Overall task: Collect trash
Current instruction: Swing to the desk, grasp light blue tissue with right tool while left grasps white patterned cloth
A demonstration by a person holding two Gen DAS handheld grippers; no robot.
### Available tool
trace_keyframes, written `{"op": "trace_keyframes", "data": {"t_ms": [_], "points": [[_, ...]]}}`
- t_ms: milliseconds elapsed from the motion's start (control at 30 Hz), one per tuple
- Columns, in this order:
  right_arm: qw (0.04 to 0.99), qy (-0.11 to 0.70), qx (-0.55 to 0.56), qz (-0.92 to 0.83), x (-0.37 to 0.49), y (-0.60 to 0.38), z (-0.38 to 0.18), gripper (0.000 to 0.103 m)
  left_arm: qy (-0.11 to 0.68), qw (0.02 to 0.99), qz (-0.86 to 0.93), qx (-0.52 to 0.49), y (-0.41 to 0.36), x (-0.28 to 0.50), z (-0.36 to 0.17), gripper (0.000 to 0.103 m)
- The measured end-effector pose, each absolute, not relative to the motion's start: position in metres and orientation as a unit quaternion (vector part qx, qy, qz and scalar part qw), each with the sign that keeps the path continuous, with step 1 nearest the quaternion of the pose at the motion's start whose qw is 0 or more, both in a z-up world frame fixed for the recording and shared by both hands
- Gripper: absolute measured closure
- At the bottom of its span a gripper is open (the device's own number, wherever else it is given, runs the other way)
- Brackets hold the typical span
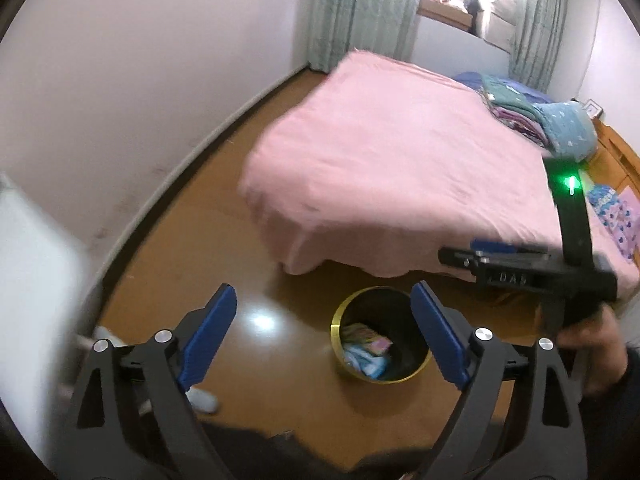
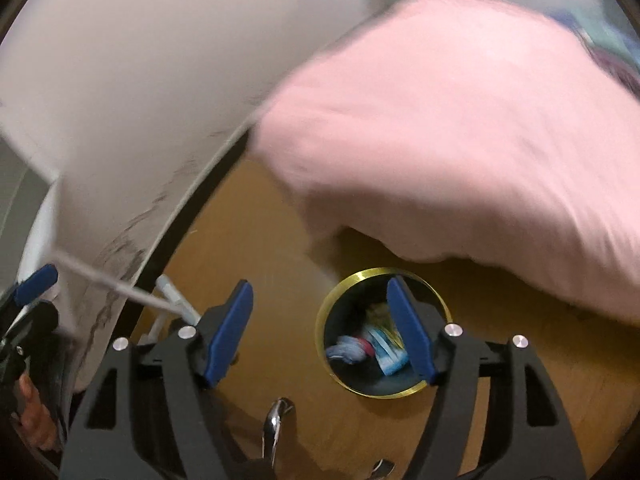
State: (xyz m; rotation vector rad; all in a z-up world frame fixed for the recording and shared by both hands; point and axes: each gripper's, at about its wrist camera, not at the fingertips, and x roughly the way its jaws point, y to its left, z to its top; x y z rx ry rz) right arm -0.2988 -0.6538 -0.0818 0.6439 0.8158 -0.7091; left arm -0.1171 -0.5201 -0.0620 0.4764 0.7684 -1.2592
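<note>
Trash (image 1: pixel 370 350), a few crumpled wrappers, lies inside the gold-rimmed bin (image 1: pixel 335 334) on the wooden floor (image 1: pixel 224 248) near the bed's corner. Both the left gripper (image 1: pixel 324 336) and right gripper (image 2: pixel 320 328) hover spread apart and empty, so these pieces look deposited. Only the left view shows the bed's (image 1: pixel 392 160) top, apparently free of litter; the right view shows a white cord (image 2: pixel 120 288) by the wall.

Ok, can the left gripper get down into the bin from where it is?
Probably yes. The left gripper is open and holds nothing, and the bin stands uncovered on the floor just ahead of it, with nothing between. The bed lies beyond it, and the right gripper is off to the side.
</note>
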Motion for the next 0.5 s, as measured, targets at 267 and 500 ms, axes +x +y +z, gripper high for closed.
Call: {"op": "trace_keyframes", "data": {"t_ms": [267, 500], "points": [[0.892, 0.39, 0.2, -0.109, -0.124, -0.508, -0.005, 0.029, 0.345, 0.801, -0.45, 0.193, -0.335, -0.021, 0.001, 0.013], [0.878, 0.441, 0.144, 0.117, 0.035, -0.341, 0.003, 0.028, 0.385, 0.88, -0.26, 0.096, -0.133, 0.072, 0.0, 0.012]]}}
